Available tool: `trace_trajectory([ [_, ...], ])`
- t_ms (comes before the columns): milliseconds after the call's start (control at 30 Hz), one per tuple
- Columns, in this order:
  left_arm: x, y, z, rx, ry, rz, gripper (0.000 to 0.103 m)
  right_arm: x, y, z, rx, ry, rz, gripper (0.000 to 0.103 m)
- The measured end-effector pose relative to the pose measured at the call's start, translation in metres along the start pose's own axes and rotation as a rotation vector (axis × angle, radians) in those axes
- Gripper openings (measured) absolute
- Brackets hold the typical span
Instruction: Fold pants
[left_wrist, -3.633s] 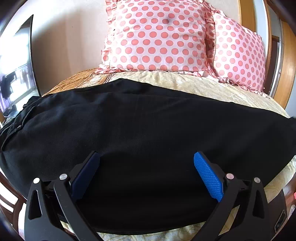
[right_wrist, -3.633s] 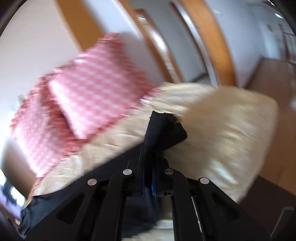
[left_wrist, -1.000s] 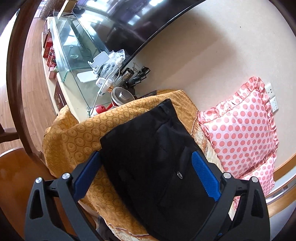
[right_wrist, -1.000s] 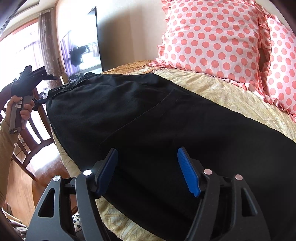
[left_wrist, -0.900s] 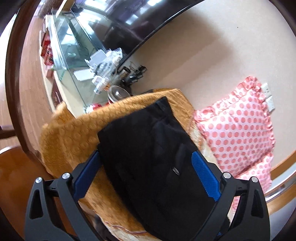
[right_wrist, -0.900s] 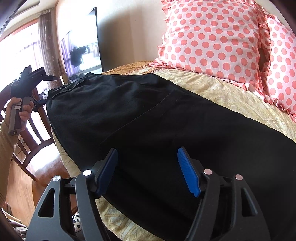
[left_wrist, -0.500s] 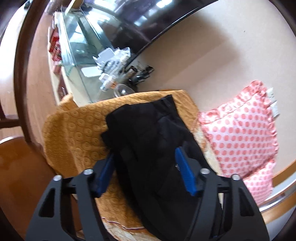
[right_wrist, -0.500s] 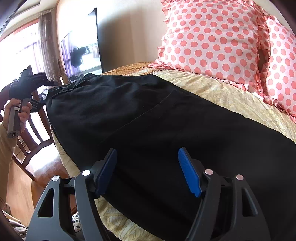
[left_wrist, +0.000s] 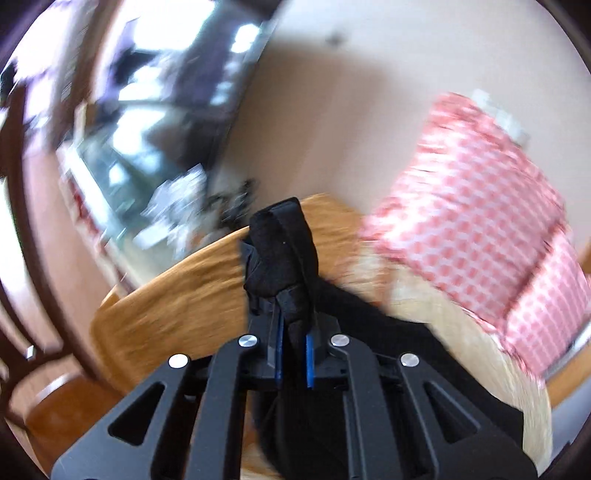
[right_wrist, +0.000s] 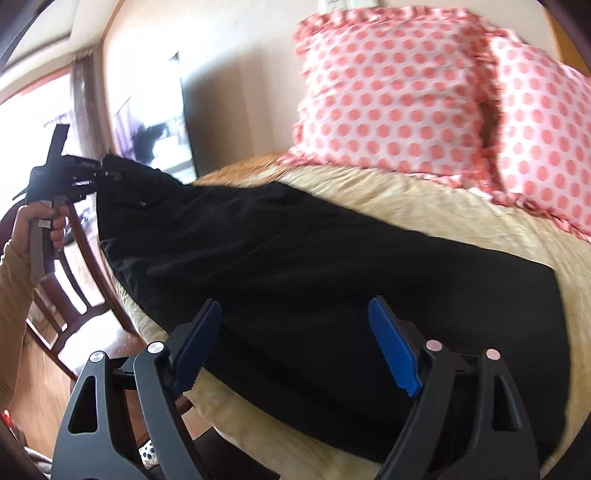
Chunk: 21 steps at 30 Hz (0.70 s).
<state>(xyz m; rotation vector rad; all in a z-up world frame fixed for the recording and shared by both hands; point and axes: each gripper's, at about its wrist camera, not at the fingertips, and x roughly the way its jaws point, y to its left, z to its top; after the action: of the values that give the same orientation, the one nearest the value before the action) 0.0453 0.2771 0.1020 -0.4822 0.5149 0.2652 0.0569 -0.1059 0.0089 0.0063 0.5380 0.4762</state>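
Black pants (right_wrist: 314, 266) lie stretched across the cream bedspread (right_wrist: 424, 199). My left gripper (left_wrist: 293, 332) is shut on the waistband end of the pants (left_wrist: 284, 258) and lifts it off the bed; black cloth bunches above its blue pads. The right wrist view shows it (right_wrist: 99, 173) at the far left, holding that end raised. My right gripper (right_wrist: 295, 332) is open and empty, its blue pads over the near edge of the pants' middle.
Two pink polka-dot pillows (right_wrist: 399, 96) lean on the wall behind the bed. An orange cover (left_wrist: 177, 299) drapes the bed's left end. A wooden chair (right_wrist: 74, 288) stands by the left side. A television (right_wrist: 159, 122) and a cluttered glass cabinet (left_wrist: 122, 177) are beyond.
My left gripper has closed on the waistband end and raised it from the bed. My right gripper stays open and has shifted slightly.
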Motion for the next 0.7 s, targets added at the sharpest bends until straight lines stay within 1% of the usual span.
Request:
trace_trajectory([
  [67,-0.004,-0.044,0.005,0.082,-0.005,-0.066,0.008,-0.014,-0.016,-0.002,0.043,-0.018,-0.027,0.084],
  [100,-0.007,-0.071,0.006,0.13,-0.003,-0.114,0.008,-0.021,-0.025,-0.004,0.066,-0.025,-0.042,0.084],
  [200,-0.012,-0.134,0.0,0.243,0.007,-0.221,0.008,-0.04,-0.052,-0.012,0.142,-0.042,-0.086,0.084],
  [300,-0.018,-0.215,-0.024,0.386,0.041,-0.384,0.008,-0.059,-0.077,-0.02,0.215,-0.057,-0.135,0.084],
  [333,-0.022,-0.235,-0.033,0.423,0.043,-0.419,0.008,-0.066,-0.084,-0.024,0.236,-0.065,-0.155,0.084],
  [367,-0.026,-0.262,-0.048,0.471,0.046,-0.47,0.008,-0.072,-0.09,-0.026,0.252,-0.071,-0.172,0.084],
  [400,-0.03,-0.28,-0.062,0.504,0.059,-0.52,0.008,-0.078,-0.097,-0.029,0.271,-0.079,-0.193,0.084],
  [467,-0.03,-0.31,-0.095,0.546,0.126,-0.62,0.008,-0.087,-0.105,-0.034,0.293,-0.088,-0.222,0.084],
  [500,-0.026,-0.325,-0.119,0.573,0.183,-0.66,0.008,-0.092,-0.11,-0.038,0.307,-0.091,-0.241,0.084],
  [533,-0.021,-0.335,-0.143,0.606,0.24,-0.685,0.008,-0.096,-0.113,-0.04,0.318,-0.093,-0.251,0.084],
  [567,-0.013,-0.343,-0.169,0.645,0.307,-0.698,0.008,-0.101,-0.117,-0.045,0.331,-0.092,-0.265,0.084],
  [600,-0.007,-0.347,-0.184,0.67,0.352,-0.7,0.008,-0.103,-0.122,-0.049,0.344,-0.085,-0.281,0.084],
  [633,0.005,-0.352,-0.211,0.698,0.442,-0.7,0.008,-0.104,-0.125,-0.052,0.35,-0.079,-0.291,0.084],
  [667,0.013,-0.352,-0.224,0.696,0.492,-0.705,0.008,-0.106,-0.129,-0.055,0.359,-0.072,-0.305,0.084],
  [700,0.017,-0.351,-0.233,0.689,0.52,-0.71,0.008,-0.109,-0.133,-0.058,0.366,-0.068,-0.314,0.084],
])
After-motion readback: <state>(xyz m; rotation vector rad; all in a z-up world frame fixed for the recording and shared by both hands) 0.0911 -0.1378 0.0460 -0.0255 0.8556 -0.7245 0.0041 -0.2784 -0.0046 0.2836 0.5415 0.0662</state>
